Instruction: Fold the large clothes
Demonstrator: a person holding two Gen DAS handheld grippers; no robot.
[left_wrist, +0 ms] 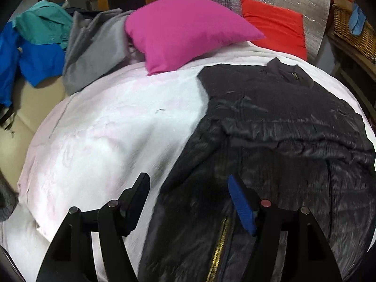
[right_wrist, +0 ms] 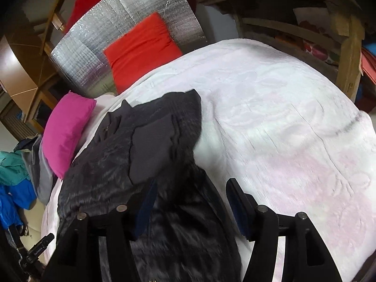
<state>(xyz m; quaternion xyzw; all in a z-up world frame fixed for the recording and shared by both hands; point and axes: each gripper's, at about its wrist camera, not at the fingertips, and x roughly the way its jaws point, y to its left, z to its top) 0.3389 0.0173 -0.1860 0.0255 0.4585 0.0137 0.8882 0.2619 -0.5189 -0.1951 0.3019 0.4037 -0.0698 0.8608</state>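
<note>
Right, both grippers, left (left_wrist: 189, 202) and right (right_wrist: 190, 204), fingers wide, empty, over the black jacket's (left_wrist: 270, 127) hem (sleeves folded in); next I grab hem, fold toward collar (left_wrist: 287, 70).

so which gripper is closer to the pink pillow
Left, as a judgement. The left gripper hangs open over the black jacket's left edge, the pink pillow fairly near ahead. The right gripper is open over the jacket's right edge, the pillow far off to its left.

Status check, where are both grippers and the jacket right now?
Left gripper open, right gripper open, both over the black jacket. Jacket flat on white blanket. Pink pillow beyond, clear.
</note>
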